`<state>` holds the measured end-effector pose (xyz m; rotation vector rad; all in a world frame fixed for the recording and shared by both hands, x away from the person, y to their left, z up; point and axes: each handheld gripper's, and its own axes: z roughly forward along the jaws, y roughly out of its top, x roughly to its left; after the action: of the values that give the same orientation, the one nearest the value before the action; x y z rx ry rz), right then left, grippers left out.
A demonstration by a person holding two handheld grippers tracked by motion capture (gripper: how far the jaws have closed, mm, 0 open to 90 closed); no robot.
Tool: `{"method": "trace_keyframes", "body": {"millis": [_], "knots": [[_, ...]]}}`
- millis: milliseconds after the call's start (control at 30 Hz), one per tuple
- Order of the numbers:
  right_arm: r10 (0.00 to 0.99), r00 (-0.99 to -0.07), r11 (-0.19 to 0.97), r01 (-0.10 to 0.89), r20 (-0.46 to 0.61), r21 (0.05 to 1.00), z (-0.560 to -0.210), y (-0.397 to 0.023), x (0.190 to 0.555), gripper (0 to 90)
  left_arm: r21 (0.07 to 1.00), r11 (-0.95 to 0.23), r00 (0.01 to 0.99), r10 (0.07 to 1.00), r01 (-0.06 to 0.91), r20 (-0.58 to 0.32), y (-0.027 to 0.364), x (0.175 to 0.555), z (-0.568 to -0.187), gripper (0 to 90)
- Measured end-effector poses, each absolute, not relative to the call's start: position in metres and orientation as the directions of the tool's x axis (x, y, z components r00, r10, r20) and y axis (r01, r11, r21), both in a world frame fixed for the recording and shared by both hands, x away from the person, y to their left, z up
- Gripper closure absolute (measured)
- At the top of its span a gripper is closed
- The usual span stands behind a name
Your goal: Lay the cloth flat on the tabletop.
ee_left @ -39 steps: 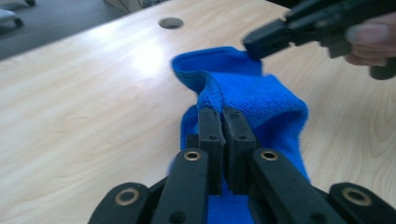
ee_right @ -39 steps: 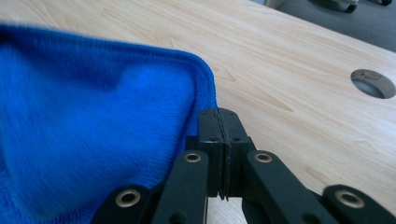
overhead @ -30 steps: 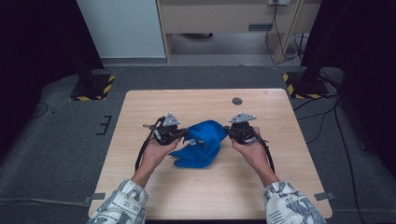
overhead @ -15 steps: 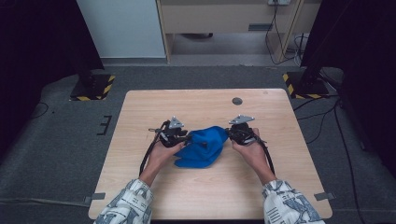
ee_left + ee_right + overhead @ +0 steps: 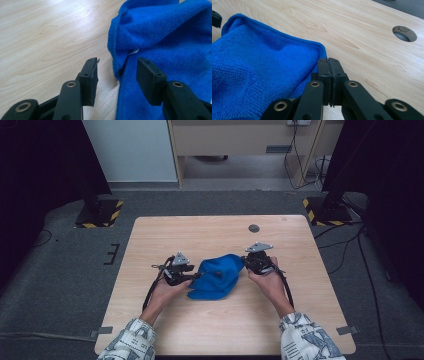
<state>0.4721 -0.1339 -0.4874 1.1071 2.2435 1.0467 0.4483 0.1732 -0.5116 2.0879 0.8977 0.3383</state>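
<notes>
**Blue cloth on the counter, one gripper spread, the other pinched tight**

So here's the setup: a blue cloth (image 5: 217, 276) sits bunched up roughly in the middle of the light wooden counter (image 5: 210, 235), a bit toward the person's side. It's folded over itself, not flat, with a rounded hemmed edge showing in both gripper views.

The left gripper (image 5: 192, 277) is right at the cloth's left edge. In the left gripper view its jaws have just been opening and now stand partway apart, with a clear gap. One jaw hangs over bare wood, the other over the blue fabric, and the folded edge of the cloth (image 5: 160, 42) lies in the gap between them, a little way beyond the tips. The pads aren't pressing on it as far as I can see. There's a small pale tag or label peeking out of the fold there too.

The right gripper (image 5: 246, 262) is at the cloth's upper right corner. In the right gripper view its jaws are squeezed together with no gap showing, right at the corner of the cloth (image 5: 262, 75). The fabric runs up to and under the tips, so it looks pinched, though the actual bit between the pads is hidden.

Further back on the counter there's a round hole (image 5: 254, 228), well apart from the cloth.
</notes>
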Motion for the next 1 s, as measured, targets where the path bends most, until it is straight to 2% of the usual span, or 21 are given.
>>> {"method": "trace_keyframes", "body": {"millis": [167, 767, 1000], "knots": [[0.804, -0.594, 0.394, 0.483, -0.038, 0.782, -0.487, -0.134, 0.472, 89.3, 0.764, -0.433, 0.712, 0.701, 0.479, -0.049, 0.173, 0.452, -0.52, 58.2], [0.799, -0.601, 0.38, 0.473, -0.024, 0.795, -0.488, -0.13, 0.471, 89.3, 0.765, -0.422, 0.706, 0.706, 0.487, -0.06, 0.16, 0.461, -0.53, 69.4], [0.797, -0.603, 0.377, 0.466, -0.024, 0.8, -0.487, -0.131, 0.47, 89.3, 0.756, -0.401, 0.692, 0.716, 0.517, -0.094, 0.158, 0.466, -0.534, 87.2]]}}
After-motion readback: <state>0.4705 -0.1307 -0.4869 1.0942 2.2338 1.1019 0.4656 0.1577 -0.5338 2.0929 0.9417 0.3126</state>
